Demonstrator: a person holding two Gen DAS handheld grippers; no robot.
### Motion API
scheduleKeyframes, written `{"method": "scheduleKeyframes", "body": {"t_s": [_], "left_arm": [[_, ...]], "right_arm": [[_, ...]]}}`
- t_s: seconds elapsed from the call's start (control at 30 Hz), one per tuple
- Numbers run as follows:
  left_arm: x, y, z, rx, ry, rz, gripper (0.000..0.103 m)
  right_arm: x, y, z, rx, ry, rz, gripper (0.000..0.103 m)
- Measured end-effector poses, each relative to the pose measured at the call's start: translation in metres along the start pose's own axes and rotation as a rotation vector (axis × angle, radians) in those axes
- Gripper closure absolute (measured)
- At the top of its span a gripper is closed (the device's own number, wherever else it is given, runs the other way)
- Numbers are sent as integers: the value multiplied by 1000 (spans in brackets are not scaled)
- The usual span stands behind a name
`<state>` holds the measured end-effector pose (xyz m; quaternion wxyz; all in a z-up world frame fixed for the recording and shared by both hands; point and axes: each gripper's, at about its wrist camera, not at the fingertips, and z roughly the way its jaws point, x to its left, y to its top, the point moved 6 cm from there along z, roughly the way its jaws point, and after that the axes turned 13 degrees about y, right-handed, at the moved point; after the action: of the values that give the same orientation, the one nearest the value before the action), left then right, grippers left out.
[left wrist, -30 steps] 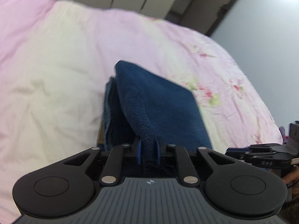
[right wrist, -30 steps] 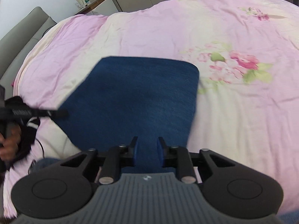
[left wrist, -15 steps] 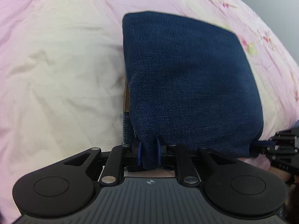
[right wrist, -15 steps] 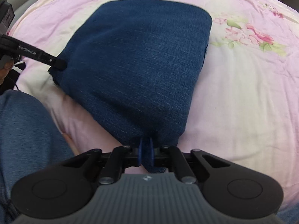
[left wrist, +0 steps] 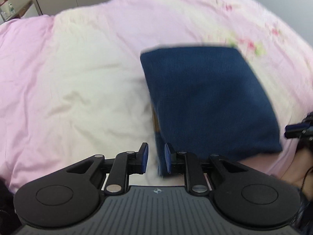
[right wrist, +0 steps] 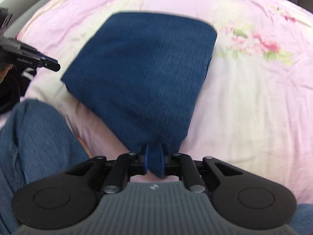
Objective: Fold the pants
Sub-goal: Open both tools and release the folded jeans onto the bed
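Left tongs (left wrist: 155, 161) apart (beside pants (left wrist: 207, 99)); right tongs (right wrist: 155, 161) clamped on corner.

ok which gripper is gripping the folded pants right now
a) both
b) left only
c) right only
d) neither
c) The right gripper is pinched on the near corner of the folded pants, while the left gripper has its jaws spread with a clear gap, the pants' edge lying loose between them on the pink bedcover.
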<state>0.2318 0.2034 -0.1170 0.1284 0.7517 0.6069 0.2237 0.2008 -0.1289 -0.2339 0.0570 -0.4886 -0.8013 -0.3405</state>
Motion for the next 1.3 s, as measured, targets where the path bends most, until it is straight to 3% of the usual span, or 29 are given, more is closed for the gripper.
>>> {"method": "scheduleKeyframes", "body": {"t_s": [0.1, 0.17, 0.27, 0.4, 0.53, 0.67, 0.8, 0.93, 1.07, 1.17, 1.3], "left_arm": [[0, 28, -6, -74, -9, -8, 81], [-5, 42, -3, -95, -24, 13, 81], [-19, 59, 11, -115, -34, 68, 81], [-35, 67, 42, -92, -62, 125, 81], [-38, 57, 77, -17, -52, 149, 87], [-32, 52, 99, 32, -99, 107, 91], [-23, 57, 90, 39, -123, 69, 96], [-9, 75, 67, -64, -159, -7, 95], [-7, 97, 79, -118, -156, -111, 95], [-4, 99, 105, -76, -97, -143, 96], [-4, 98, 136, -13, -95, -202, 97]], "right_arm": [[-5, 26, -13, -75, -16, -5, 90], [-10, 45, -17, -109, -51, -23, 82], [-20, 70, -15, -136, -90, -36, 79], [-33, 103, 1, -162, -115, -28, 79], [-51, 122, 27, -126, -121, -25, 79], [-69, 116, 57, -70, -112, -9, 79], [-76, 117, 58, -53, -92, 0, 79], [-77, 128, 42, -105, -67, 15, 79], [-87, 150, 43, -162, -84, 38, 79], [-101, 162, 52, -184, -101, 65, 77], [-123, 155, 74, -140, -86, 141, 66]]}}
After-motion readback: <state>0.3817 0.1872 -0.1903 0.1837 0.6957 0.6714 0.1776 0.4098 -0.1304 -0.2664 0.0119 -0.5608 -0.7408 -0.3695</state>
